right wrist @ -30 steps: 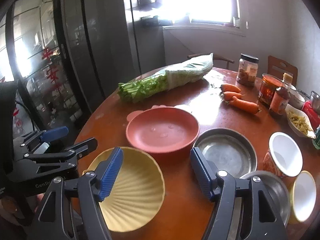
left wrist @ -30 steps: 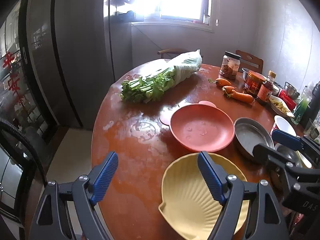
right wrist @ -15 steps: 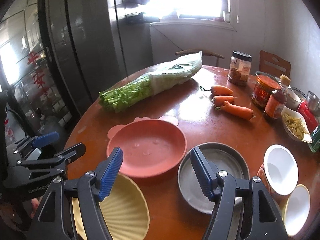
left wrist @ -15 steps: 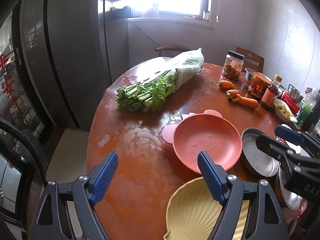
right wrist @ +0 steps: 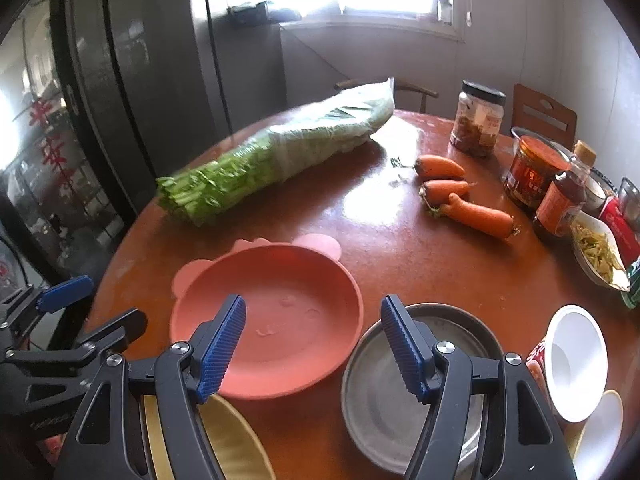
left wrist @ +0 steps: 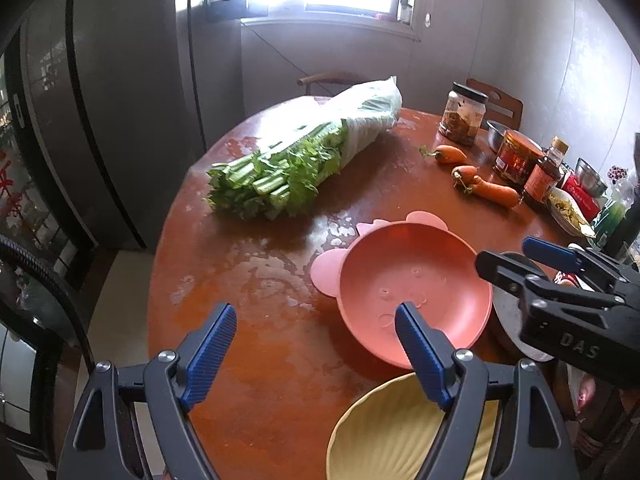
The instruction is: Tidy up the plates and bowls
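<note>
A pink bowl with ear-shaped tabs (left wrist: 412, 280) (right wrist: 276, 312) sits on the round red-brown table (left wrist: 256, 280). A yellow shell-shaped bowl (left wrist: 392, 432) (right wrist: 236, 448) lies at the near edge. A metal plate (right wrist: 404, 392) lies right of the pink bowl, with two white cups (right wrist: 576, 360) beyond it. My left gripper (left wrist: 316, 356) is open and empty, above the table left of the pink bowl. My right gripper (right wrist: 312, 344) is open and empty, over the gap between the pink bowl and the metal plate; it also shows in the left wrist view (left wrist: 516, 256).
A bagged bunch of celery (left wrist: 304, 160) lies at the far left. Carrots (right wrist: 456, 196), a jar (right wrist: 476, 124), a red tin (right wrist: 532, 172), a sauce bottle (right wrist: 560, 200) and a dish of food (right wrist: 600, 252) crowd the far right. A dark fridge (left wrist: 100, 100) stands left of the table.
Both grippers have moved forward over the table. The yellow bowl has slid toward the bottom of both views and the pink bowl has come closer. Both grippers stay open.
</note>
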A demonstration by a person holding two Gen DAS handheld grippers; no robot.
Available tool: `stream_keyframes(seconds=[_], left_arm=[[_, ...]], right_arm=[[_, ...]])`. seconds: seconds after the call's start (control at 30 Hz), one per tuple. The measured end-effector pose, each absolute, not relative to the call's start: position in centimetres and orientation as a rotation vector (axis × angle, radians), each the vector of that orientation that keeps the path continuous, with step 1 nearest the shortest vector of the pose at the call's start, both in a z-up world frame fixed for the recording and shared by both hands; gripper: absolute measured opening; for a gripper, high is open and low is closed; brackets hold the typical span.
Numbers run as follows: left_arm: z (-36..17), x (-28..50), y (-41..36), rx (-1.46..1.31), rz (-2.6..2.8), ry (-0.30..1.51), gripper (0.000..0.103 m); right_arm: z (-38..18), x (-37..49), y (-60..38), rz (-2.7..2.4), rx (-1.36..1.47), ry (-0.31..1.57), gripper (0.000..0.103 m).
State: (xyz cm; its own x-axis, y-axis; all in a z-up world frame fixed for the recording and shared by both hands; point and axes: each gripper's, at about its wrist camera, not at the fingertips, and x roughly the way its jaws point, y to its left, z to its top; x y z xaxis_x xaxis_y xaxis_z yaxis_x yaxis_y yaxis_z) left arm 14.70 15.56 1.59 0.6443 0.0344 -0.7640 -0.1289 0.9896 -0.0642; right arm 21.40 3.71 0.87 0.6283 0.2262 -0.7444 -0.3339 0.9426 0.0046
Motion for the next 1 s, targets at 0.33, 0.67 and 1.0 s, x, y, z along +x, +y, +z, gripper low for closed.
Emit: stream_keyframes(seconds=[0.33,0.67,1.0], left_arm=[[-0.3,16.9,15.1,-0.131,0.051,0.927,0.081],[-1.3,18.0,15.1,-0.127,0.049,0.961,0.081],[-2.7,18.6,14.6,-0.138,0.021,1.006,0.066]], right_arm=[[-1.4,24.0,3.8,0.31,-0.131,0.887,0.072],[-2.9,25.4,4.5,0.29,-0.169,0.918,0.072],[-4.4,26.4,4.6,0.307,-0.149,0.956,0.058]])
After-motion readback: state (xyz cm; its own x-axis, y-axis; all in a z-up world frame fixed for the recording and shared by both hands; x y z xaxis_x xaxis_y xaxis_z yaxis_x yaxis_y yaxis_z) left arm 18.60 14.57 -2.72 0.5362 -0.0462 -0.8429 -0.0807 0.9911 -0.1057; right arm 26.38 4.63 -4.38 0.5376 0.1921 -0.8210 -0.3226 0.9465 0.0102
